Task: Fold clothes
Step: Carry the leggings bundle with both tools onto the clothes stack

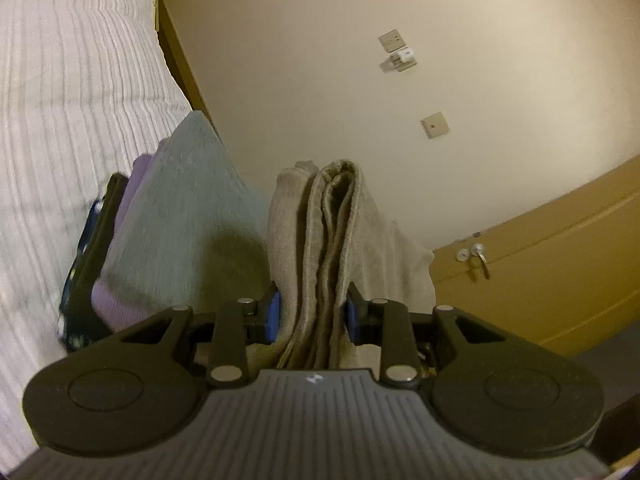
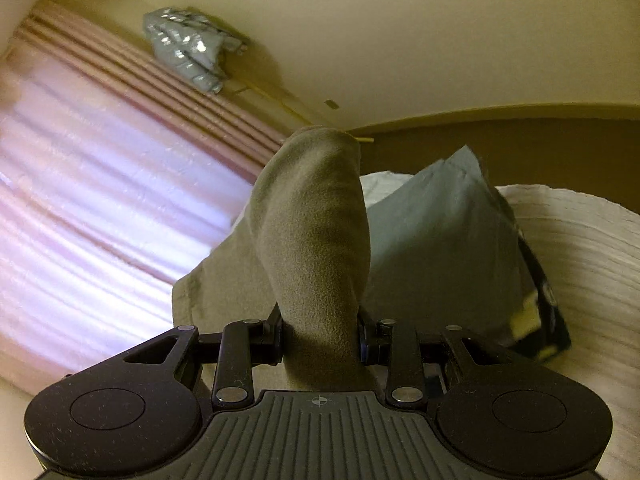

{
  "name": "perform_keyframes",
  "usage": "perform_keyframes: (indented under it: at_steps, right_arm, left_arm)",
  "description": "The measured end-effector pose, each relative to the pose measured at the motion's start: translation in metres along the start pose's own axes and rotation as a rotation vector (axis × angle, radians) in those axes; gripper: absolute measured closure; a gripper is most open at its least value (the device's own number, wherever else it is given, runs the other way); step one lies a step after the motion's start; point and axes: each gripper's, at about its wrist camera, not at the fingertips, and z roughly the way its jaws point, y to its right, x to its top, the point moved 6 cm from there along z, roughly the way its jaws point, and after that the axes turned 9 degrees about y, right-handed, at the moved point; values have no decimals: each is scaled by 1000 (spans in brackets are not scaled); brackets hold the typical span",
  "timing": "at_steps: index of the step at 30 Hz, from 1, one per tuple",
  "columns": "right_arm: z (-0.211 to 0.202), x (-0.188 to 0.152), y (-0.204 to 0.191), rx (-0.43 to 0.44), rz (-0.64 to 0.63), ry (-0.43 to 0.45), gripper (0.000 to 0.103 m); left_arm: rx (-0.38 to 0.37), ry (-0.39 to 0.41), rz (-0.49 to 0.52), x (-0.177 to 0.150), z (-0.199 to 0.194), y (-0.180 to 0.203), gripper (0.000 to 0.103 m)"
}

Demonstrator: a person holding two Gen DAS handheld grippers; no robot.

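Two grippers clamped on one folded beige towel

Left gripper (image 1: 310, 314): jaws closed on the layered edge of the beige towel (image 1: 332, 232), folds standing upright between the blue pads (image 1: 274, 312). Right gripper (image 2: 320, 334): jaws pressed on a thick rounded fold of the same towel (image 2: 316, 232). Held above the white ribbed bed cover (image 1: 60, 100), just beside a stack of folded clothes topped by a pale blue piece (image 1: 180, 216). Pink curtain (image 2: 80, 200) behind.
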Motion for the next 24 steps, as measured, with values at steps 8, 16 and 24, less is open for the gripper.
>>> perform_keyframes:
  at_steps: [8, 16, 24]
  right_arm:
    - [74, 28, 42, -39, 52, -47, 72]
    - [123, 20, 71, -125, 33, -108, 57]
    - [51, 3, 40, -177, -262, 80, 57]
  left_arm:
    - [77, -42, -9, 26, 73, -39, 77]
    - [215, -7, -75, 36, 84, -86, 72]
    - [194, 103, 138, 24, 21, -33, 99]
